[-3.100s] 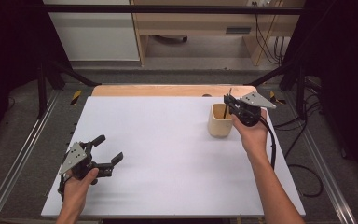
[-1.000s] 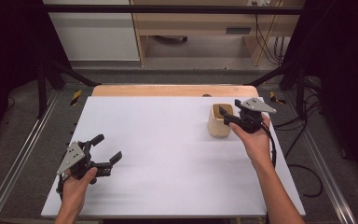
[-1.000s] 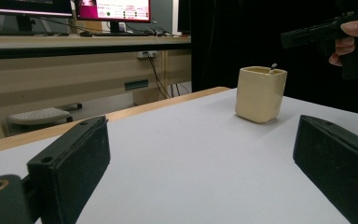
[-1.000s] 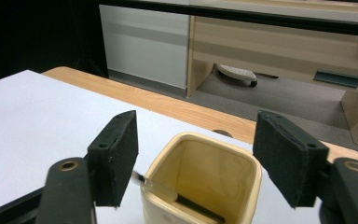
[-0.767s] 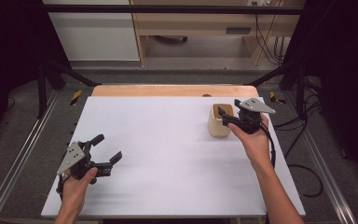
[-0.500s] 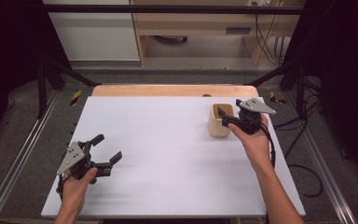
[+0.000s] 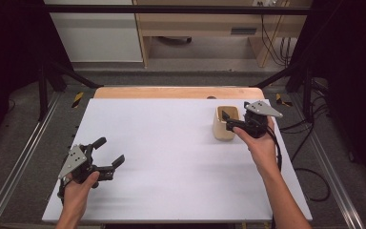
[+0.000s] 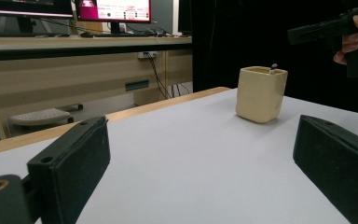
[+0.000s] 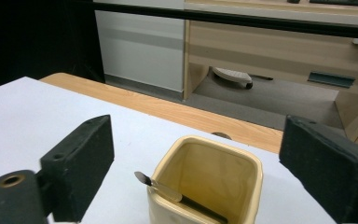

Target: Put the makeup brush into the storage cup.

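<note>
Right gripper view: right tool (image 9: 193,168) hangs wide open above the cup (image 9: 209,186) (spoon (image 9: 161,185) inside), maybe to grab; left tool (image 7: 108,152) waits released.

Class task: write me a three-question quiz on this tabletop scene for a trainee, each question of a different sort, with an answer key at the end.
1. True or false: the right gripper is shut on the cup.
2. Multiple choice: what leans inside the cup, its end poking over the rim? A) a thin metal utensil B) a pencil C) a straw
3. Fill in: the left gripper, near the front left of the white table, has its jaws ____.

Key
1. False: its jaws stand open, either side of the cup in the right gripper view.
2. A: the metal utensil.
3. Open, with nothing between them.
</note>
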A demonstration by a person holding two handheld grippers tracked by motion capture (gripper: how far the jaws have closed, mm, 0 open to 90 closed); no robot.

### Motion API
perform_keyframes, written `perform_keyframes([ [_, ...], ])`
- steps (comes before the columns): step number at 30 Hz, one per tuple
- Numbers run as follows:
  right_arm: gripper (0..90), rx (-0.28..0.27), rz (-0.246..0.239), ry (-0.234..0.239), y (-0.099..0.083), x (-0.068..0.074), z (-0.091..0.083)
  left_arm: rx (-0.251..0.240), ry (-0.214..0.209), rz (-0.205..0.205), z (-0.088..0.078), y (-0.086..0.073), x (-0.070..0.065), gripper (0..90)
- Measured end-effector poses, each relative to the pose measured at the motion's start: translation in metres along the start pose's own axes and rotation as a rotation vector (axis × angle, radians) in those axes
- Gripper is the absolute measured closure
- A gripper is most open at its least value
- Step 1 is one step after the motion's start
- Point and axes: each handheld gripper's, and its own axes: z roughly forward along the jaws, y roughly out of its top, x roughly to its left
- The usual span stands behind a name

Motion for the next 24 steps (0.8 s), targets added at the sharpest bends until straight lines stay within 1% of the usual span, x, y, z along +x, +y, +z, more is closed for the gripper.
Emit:
perform_keyframes([
  [9, 5.5, -0.002, 0.005, 0.005, -0.001, 0.002, -0.004, -0.003, 0.002, -0.002, -0.001, 0.000, 0.001, 3.7],
  [16, 4.5, -0.023, 0.006, 0.017, 0.003, 0.006, -0.011, -0.004, 0.004, -0.002, -0.001, 0.001, 0.001, 3.7],
  [20, 4.4, -0.044, 0.015, 0.030, 0.005, 0.008, -0.017, -0.005, 0.004, -0.001, -0.001, 0.001, 0.001, 3.7],
  [24, 4.4, -0.054, 0.007, 0.038, 0.006, 0.009, -0.021, -0.007, 0.004, -0.003, -0.002, 0.001, 0.001, 3.6],
])
